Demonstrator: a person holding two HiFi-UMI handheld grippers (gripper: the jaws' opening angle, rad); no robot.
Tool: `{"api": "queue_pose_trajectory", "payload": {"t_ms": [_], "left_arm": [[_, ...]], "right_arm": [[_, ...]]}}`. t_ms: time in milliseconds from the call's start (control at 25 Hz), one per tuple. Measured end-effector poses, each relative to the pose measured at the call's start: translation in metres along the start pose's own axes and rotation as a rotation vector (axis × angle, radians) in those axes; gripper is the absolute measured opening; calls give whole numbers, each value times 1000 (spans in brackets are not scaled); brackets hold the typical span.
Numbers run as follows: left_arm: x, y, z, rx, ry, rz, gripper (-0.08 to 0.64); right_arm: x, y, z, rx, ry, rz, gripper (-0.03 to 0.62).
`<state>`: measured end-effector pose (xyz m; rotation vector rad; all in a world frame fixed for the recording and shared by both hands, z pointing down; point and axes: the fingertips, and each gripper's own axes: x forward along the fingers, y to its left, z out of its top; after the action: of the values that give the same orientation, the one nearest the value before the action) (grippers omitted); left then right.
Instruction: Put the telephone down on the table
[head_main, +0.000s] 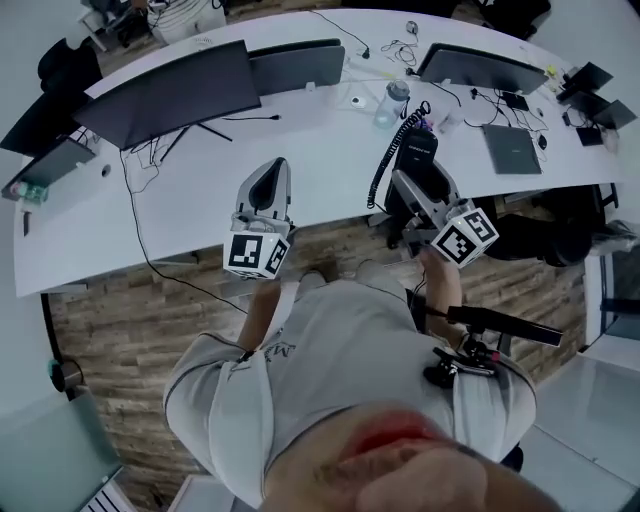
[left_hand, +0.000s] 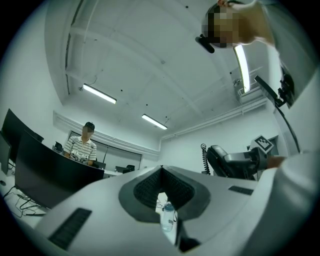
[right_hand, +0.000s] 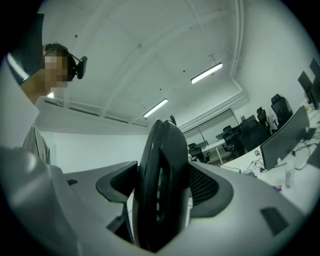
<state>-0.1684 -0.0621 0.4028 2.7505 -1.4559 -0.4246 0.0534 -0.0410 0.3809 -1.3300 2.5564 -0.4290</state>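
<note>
My right gripper (head_main: 418, 182) is shut on a black telephone handset (head_main: 415, 150), held up over the near edge of the white table (head_main: 150, 225). Its coiled cord (head_main: 383, 170) hangs down at its left side. In the right gripper view the handset (right_hand: 161, 185) stands upright between the jaws and hides their tips. To the left my other gripper (head_main: 268, 190) hovers above the table edge, shut with nothing in it. In the left gripper view its jaws (left_hand: 161, 171) meet, and the handset (left_hand: 219, 161) shows at the right.
Two dark monitors (head_main: 170, 92) (head_main: 296, 66) and an open laptop (head_main: 480, 66) stand along the table's far side. A water bottle (head_main: 392, 102), a closed laptop (head_main: 512, 148) and cables lie near the handset. A person in a striped shirt (left_hand: 82, 146) sits beyond the monitors.
</note>
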Motion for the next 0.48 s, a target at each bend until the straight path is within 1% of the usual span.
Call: {"api": "queue_pose_trajectory", "payload": {"t_ms": [240, 400, 480], "left_arm": [[7, 7, -18, -46, 12, -17, 9], [8, 9, -23, -54, 22, -17, 9], [7, 13, -23, -53, 20, -2, 9]], "right_arm": [[2, -5, -2, 7, 8, -37, 325], [15, -7, -8, 29, 21, -19, 325], [24, -8, -11, 35, 29, 0, 325]]}}
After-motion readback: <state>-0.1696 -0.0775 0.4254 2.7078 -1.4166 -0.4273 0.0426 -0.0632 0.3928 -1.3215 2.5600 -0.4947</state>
